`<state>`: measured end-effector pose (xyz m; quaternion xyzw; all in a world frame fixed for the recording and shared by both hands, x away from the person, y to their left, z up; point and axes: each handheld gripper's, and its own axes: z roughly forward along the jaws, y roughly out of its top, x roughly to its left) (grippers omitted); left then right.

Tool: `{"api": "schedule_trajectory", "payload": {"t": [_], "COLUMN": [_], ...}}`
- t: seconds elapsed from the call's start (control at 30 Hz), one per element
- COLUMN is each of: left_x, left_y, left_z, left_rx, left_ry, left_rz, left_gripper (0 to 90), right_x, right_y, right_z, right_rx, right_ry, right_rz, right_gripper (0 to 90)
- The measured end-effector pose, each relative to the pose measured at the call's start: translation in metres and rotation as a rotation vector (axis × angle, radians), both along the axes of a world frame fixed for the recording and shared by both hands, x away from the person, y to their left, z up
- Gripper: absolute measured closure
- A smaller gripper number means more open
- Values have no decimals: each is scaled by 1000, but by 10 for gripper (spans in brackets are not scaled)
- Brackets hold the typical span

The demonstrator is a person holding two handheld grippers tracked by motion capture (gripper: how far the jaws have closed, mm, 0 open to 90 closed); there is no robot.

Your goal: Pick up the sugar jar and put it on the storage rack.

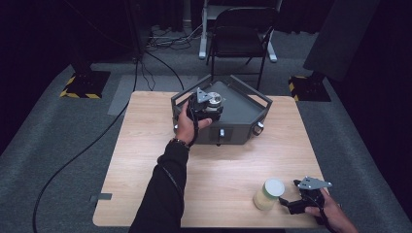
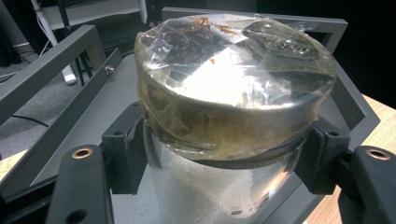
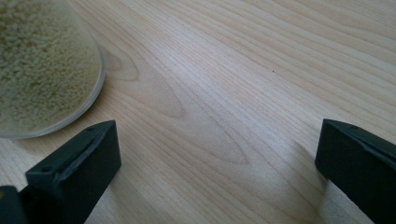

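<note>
My left gripper (image 1: 210, 106) is over the dark grey metal frame box (image 1: 245, 104) at the back of the table. In the left gripper view its black fingers (image 2: 123, 154) are shut around a clear jar (image 2: 233, 98), just under the wide film-wrapped lid. The jar is empty as far as I can see and sits above the box's grey floor (image 2: 116, 93). My right gripper (image 1: 290, 195) rests at the table's front right, open (image 3: 219, 158), with bare wood between its jaws. A white-lidded jar of yellowish grains (image 1: 268, 194) stands just to its left, untouched (image 3: 42, 65).
The wooden table (image 1: 218, 165) has free room across its middle and left. The box has raised frame rails (image 2: 60, 56) around it and knobs on its front face (image 1: 222, 132). A folding chair (image 1: 243, 34) and cables lie on the floor beyond the table.
</note>
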<state>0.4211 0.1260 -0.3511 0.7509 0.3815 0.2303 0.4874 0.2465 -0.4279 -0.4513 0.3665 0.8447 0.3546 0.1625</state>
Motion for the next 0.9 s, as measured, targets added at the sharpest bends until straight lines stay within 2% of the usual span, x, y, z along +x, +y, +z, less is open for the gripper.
{"api": "schedule_trajectory", "payload": {"t": [0.27,0.53,0.6,0.7,0.8,0.87,0.9], "left_x": [3,1,2,0,-7,-8,-11], "left_y": [5,2,3,2,2,5,4], "left_z": [-3,-3,-2,2,3,5,6], "left_rx": [-24,-18,-22,8,-9,-13,1], "left_ry": [10,3,4,-12,-33,-36,-45], "left_rz": [-5,9,12,16,56,47,51], "left_gripper": [299,288,238,162,66,23,1], "right_x": [0,0,0,-1,-1,-1,-1], "right_y": [0,0,0,0,0,0,0], "right_z": [0,0,0,0,0,0,0], "right_rx": [0,0,0,0,0,0,0], "right_ry": [0,0,0,0,0,0,0], "right_rz": [0,0,0,-2,-1,-1,-1], "right_gripper": [0,0,0,0,0,0,0]}}
